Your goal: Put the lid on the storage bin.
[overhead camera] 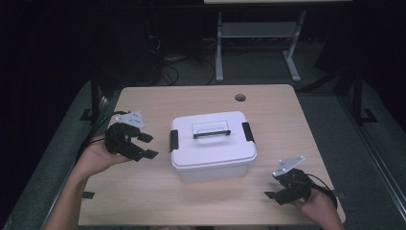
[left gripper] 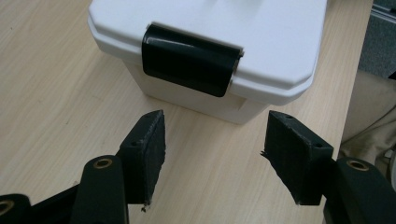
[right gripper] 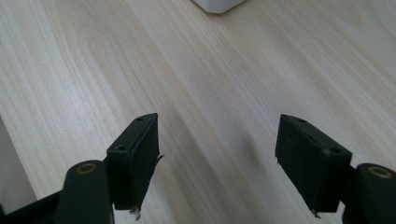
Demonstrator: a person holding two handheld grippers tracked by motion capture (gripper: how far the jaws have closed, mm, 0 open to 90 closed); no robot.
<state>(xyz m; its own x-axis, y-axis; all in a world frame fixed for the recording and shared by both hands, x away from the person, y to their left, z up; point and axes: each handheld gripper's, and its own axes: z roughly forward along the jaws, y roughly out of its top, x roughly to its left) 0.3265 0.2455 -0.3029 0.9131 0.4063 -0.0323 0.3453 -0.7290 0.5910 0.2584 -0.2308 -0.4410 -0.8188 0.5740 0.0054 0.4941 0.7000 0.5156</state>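
On the left of the wooden table (overhead camera: 143,201), the left gripper (overhead camera: 146,146) is held in one hand (overhead camera: 93,158), its two black jaws spread wide with nothing between them and pointing toward the left end of the one white storage box (overhead camera: 213,153). In the left gripper view the same gripper (left gripper: 215,149) has its jaws wide apart over bare wood, just short of the box (left gripper: 280,51), facing one black latch (left gripper: 189,60) that lies folded down over the lid's edge. The box stands near the middle of the table, lid on, with one handle (overhead camera: 211,128) lying flat in the lid's top and two black latches, one at the left end (overhead camera: 174,140) and one at the right end (overhead camera: 248,132). One round hole (overhead camera: 240,97) sits in the tabletop behind the box. At the right, near the table's front edge and well apart from the box, the right gripper (overhead camera: 275,196) is held in the other hand (overhead camera: 318,208). In the right gripper view its gripper (right gripper: 217,149) also has its two jaws wide and empty above the table (right gripper: 70,70), with one white corner of the box (right gripper: 217,5) at the top edge.
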